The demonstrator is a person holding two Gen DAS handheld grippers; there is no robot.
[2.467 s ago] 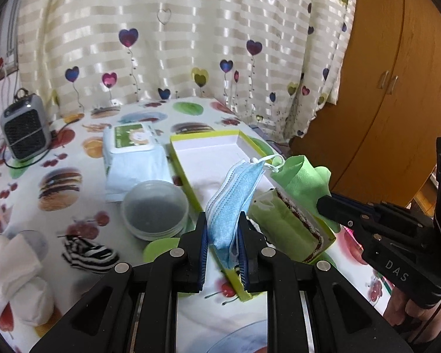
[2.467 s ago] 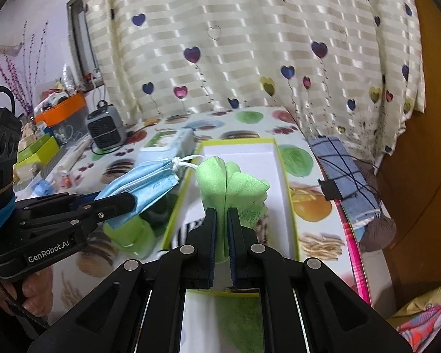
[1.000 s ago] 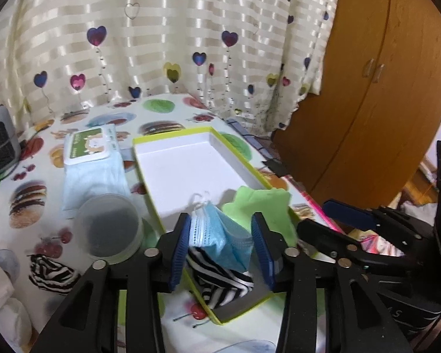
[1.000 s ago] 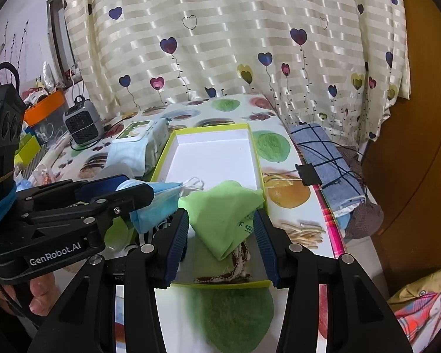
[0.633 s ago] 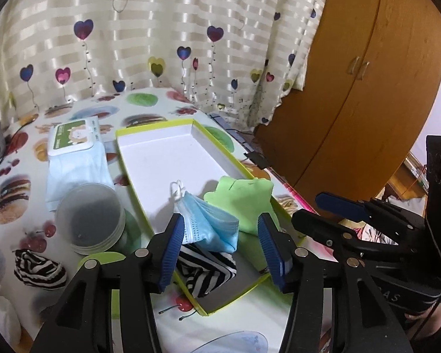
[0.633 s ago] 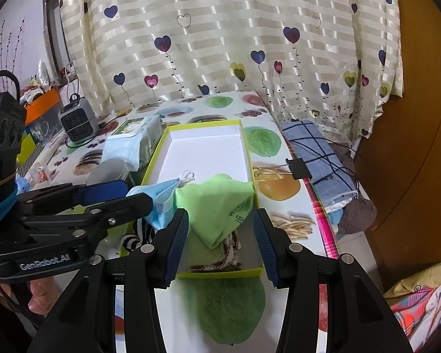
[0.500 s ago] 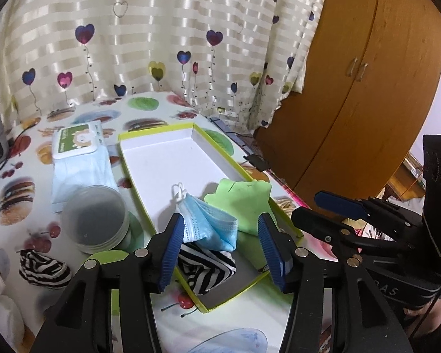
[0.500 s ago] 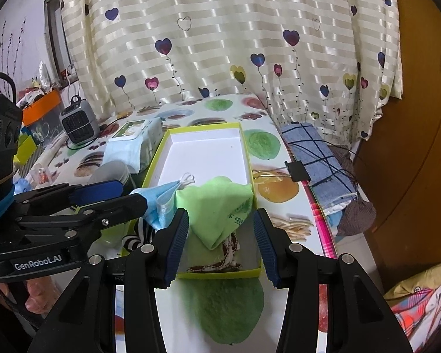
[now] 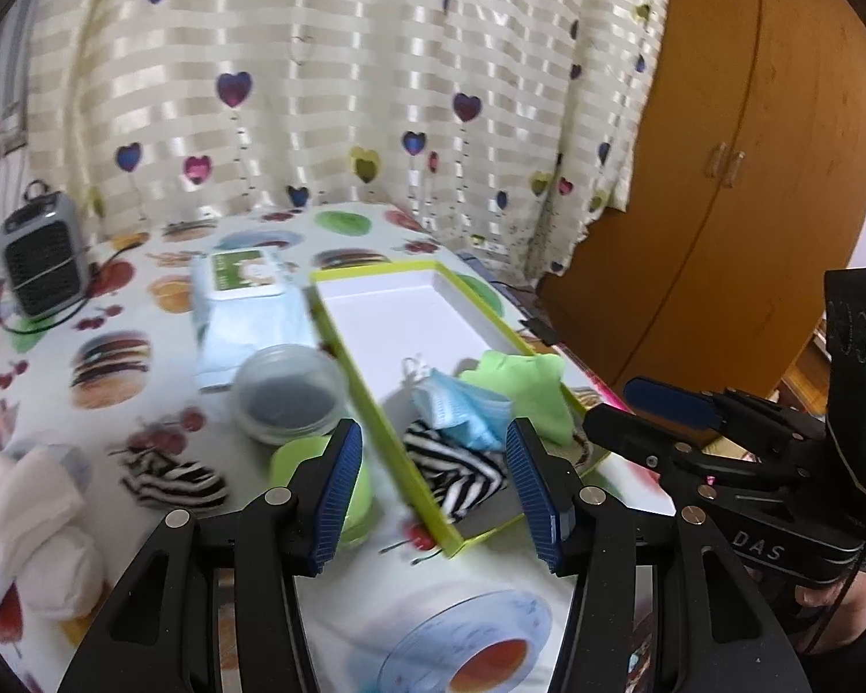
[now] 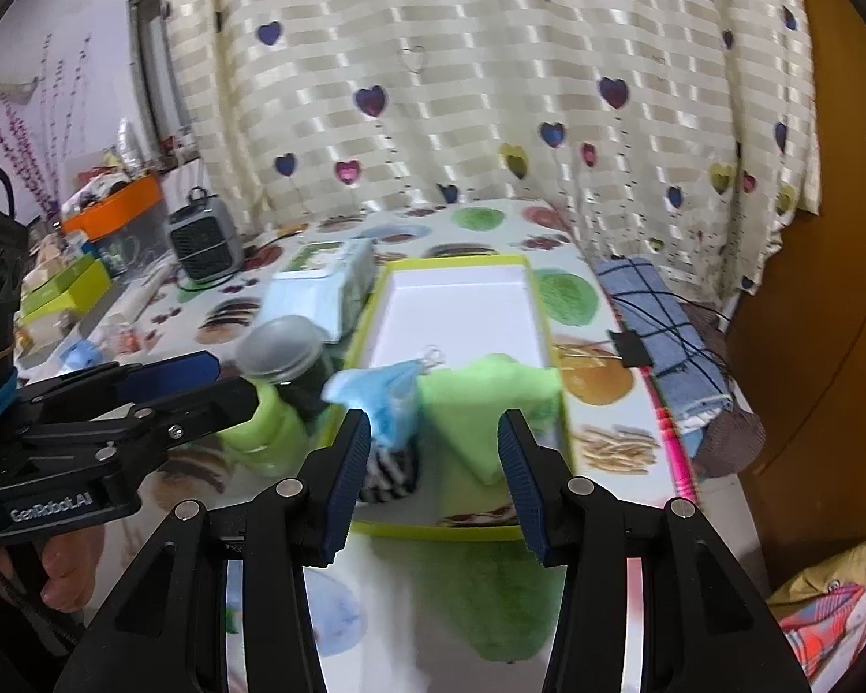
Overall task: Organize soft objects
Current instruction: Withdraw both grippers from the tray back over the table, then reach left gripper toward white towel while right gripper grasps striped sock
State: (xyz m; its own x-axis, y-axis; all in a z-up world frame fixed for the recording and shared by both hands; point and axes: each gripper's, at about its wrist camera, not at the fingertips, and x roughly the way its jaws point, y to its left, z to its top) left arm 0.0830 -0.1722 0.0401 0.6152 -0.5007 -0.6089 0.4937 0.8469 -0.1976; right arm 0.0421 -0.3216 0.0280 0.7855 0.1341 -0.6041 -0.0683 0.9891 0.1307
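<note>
So far the yellow-rimmed box [image 9: 491,317] holds three soft things at its near end: my blue face mask [image 9: 462,413], the green cloth [image 10: 485,404] and a zebra-striped piece [image 9: 462,470]. My left tool [image 9: 433,485] and right tool [image 10: 433,470] both stand apart, holding nothing. Left on the counter [image 9: 115,312], I judge: another striped piece [image 9: 170,479] and the white bundle [image 9: 23,525].

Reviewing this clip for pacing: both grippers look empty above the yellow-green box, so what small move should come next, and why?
Probably swing the left gripper, jaws open and empty, toward the striped black-and-white cloth lying on the tablecloth outside the yellow-green box. The blue face mask and green cloth already lie inside, so that loose piece seems the nearest one left.
</note>
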